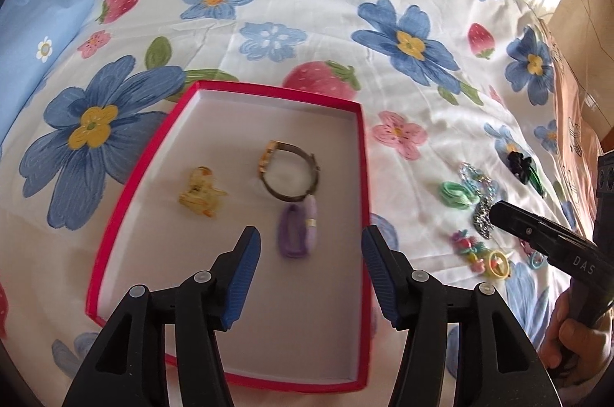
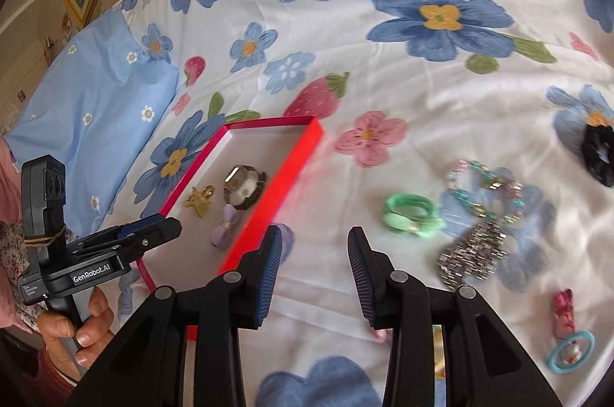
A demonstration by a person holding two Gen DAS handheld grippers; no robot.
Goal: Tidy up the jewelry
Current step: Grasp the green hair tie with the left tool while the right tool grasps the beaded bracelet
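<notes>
Red-rimmed box [image 1: 119, 199] is holding my watch [image 1: 289, 172], yellow clip [image 1: 201, 192] and purple clip [image 1: 297, 230]; I'm hovering the left gripper [image 1: 311, 242] above them, jaws apart, empty. Right gripper [image 2: 314, 245] is gaping over the bedsheet [image 2: 383, 92], empty too.

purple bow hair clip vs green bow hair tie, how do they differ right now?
Place: the purple bow-shaped hair clip lies inside the red-rimmed white tray, beside the gold-faced wristwatch; the mint-green bow hair tie lies outside on the floral bedsheet.
Colour: one lilac, the other mint green.
Build: the purple piece is a flat clip; the green one is looped elastic bands.
Shared: both are bow-shaped, and neither is between any tongs.
</notes>
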